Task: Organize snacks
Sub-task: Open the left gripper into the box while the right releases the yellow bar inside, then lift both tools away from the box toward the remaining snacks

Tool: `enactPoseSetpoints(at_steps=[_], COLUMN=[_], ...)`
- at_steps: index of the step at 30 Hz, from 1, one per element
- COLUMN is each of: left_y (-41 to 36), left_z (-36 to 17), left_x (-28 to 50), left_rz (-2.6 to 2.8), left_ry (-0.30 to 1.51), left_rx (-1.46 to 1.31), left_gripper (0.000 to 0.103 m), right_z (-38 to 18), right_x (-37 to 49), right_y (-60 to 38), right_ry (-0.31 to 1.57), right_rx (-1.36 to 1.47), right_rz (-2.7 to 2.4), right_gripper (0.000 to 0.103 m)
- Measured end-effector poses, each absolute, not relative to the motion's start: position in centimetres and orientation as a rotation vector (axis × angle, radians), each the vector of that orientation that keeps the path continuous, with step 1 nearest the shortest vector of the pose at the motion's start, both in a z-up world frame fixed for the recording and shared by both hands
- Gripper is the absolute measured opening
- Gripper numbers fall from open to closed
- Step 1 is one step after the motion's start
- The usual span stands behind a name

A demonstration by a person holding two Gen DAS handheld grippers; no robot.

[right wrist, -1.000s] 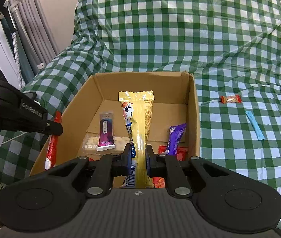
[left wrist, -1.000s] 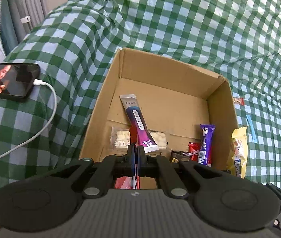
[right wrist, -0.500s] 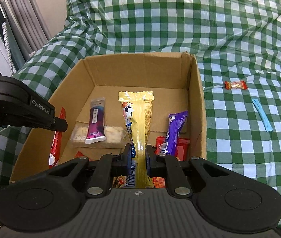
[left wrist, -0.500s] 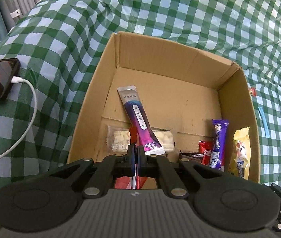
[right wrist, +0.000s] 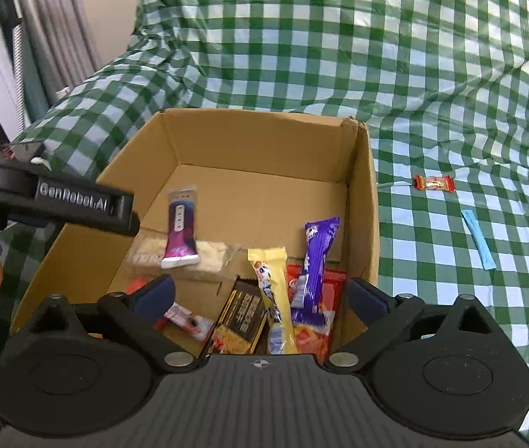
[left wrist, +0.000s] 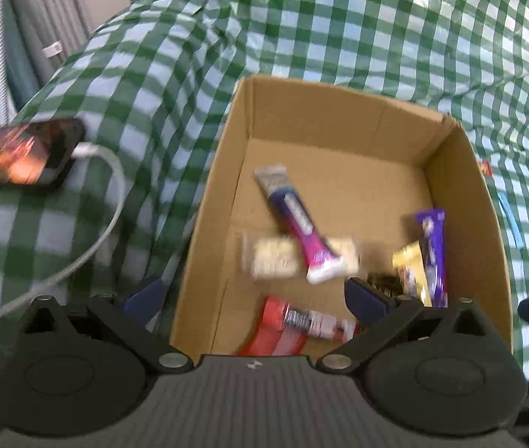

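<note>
Above an open brown cardboard box on a green-and-white checked cloth, the left wrist view, which is motion-blurred, shows the left gripper spread wide and holding nothing, one dark-blue finger pad outside the box's left wall and the other over its floor. On that floor a purple-and-pink sachet with a silver top lies slantwise across a clear packet of pale crackers. A red wrapper with a white label lies at the near edge between the fingers. A purple bar wrapper leans by the right wall, a yellow wrapper just beside it. Left of the box, a black phone with a lit screen rests on the cloth, a white cable plugged into it.

From the right wrist view, the right gripper is likewise released, empty, its fingers wide over the near end of the cardboard box. Below it lie the yellow wrapper, the purple bar wrapper resting partly on a red packet, and a dark brown-and-gold biscuit pack. The sachet sits further back on the cracker packet. The left gripper reaches over the left wall. Outside, to the right on the cloth, lie a small red-and-gold wrapped candy and a light-blue stick sachet, well apart from the box.
</note>
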State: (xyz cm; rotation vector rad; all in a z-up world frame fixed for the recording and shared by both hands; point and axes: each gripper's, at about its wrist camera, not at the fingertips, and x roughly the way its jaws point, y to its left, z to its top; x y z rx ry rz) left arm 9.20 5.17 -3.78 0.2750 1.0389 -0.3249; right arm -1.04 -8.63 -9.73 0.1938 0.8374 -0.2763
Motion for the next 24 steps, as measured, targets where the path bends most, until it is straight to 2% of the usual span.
enactPoseSetpoints(at_steps=[6, 14, 24], left_y=[7.7, 9.8, 11.5], left_z=[-2.3, 0.6, 2.9], left_x=[4.5, -0.6, -6.2], left_rz=[-0.313, -0.326, -0.345], left_ry=[1.030, 0.953, 0.889], left_rx=[0.276, 0.265, 0.241], left_gripper=[0.103, 0.103, 0.103], right_z=[-7.9, -4.4, -3.6], right_x=[-4.2, -9.9, -14.4], right_y=[-7.2, -4.9, -1.1], right_ry=[0.831, 0.712, 0.716], right_rx=[0.244, 0.249, 0.158], right_rz=[-0.295, -0.352, -0.311], right_gripper=[0.100, 0.102, 0.102])
